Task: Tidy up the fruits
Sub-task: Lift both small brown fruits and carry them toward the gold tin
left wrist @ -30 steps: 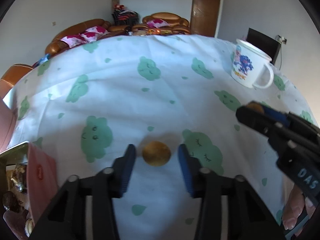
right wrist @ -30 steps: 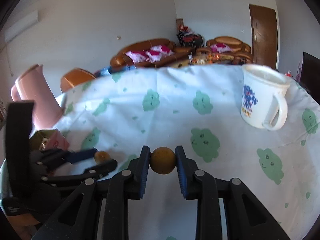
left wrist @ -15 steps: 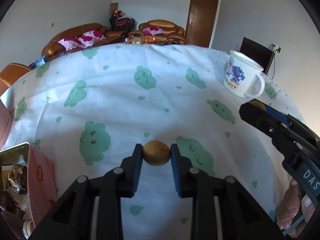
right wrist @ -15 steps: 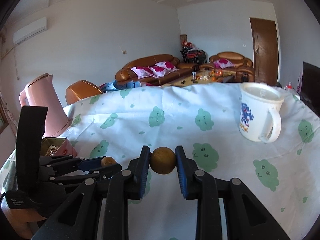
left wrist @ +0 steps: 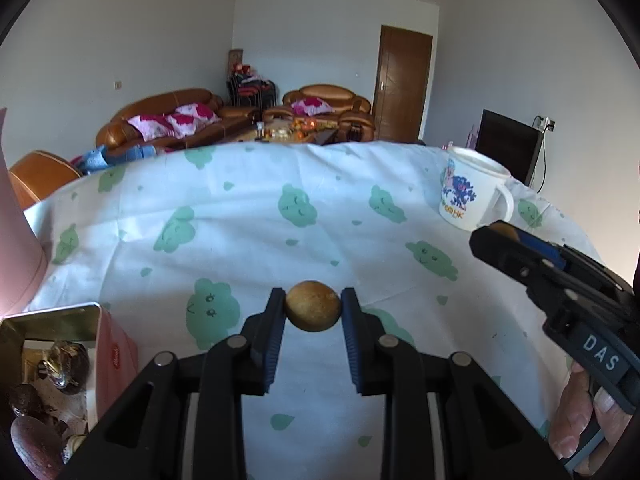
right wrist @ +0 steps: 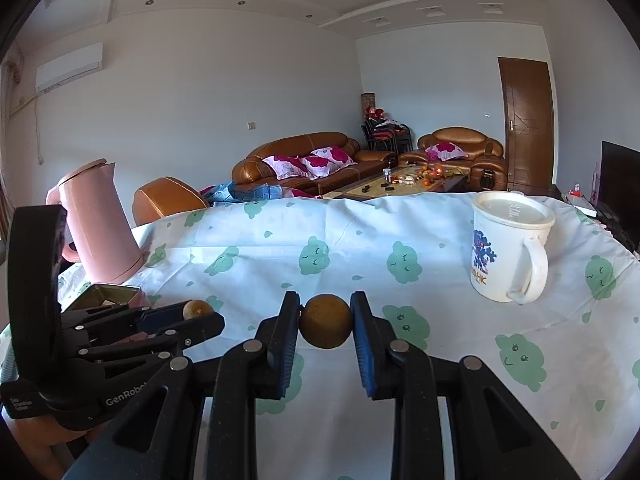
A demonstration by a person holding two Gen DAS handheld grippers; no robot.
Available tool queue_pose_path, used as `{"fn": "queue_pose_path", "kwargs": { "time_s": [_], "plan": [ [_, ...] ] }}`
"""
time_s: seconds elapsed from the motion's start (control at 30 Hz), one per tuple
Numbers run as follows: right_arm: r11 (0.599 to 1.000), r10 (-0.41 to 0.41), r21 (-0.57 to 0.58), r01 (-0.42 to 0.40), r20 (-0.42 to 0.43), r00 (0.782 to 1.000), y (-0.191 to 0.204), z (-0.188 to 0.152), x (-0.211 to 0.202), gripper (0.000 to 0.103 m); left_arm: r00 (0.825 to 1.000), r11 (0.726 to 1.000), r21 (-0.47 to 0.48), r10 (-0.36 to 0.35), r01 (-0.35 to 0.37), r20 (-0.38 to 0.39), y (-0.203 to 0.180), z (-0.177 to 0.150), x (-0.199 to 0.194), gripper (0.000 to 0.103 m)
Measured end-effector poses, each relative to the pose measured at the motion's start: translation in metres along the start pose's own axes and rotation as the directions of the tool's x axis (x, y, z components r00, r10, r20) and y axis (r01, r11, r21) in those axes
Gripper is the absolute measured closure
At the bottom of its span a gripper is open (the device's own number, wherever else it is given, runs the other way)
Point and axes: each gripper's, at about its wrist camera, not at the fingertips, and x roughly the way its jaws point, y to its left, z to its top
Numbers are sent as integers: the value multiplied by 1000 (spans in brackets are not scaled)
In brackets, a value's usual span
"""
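My left gripper [left wrist: 313, 312] is shut on a small round brown fruit [left wrist: 313, 311], held above the white cloth with green cloud prints [left wrist: 248, 216]. My right gripper [right wrist: 326, 322] is shut on a second brown fruit [right wrist: 326, 321], also clear of the cloth. In the right wrist view the left gripper [right wrist: 200, 312] shows at the lower left with its fruit [right wrist: 197, 309] peeking out between the tips. In the left wrist view the right gripper [left wrist: 496, 236] comes in from the right, a hand [left wrist: 576, 420] on its handle.
A white mug with a blue print [right wrist: 506, 248] [left wrist: 470, 194] stands at the right. A pink kettle [right wrist: 98, 220] stands at the left. An open pink tin [left wrist: 60, 364] with dark wrapped items sits at the lower left. Sofas and a door lie beyond the table.
The left jaws closed on the fruit that lay on the cloth and lifted it. Both grippers have risen and tilted up, so more of the room shows.
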Motion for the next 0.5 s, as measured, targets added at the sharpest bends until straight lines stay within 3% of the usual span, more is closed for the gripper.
{"fn": "queue_pose_path", "kwargs": {
  "time_s": [0.5],
  "plan": [
    [1000, 4, -20, -3, 45, 999, 3, -2, -11, 75, 996, 1000, 21, 6, -8, 87, -4, -3, -19, 74]
  ]
}}
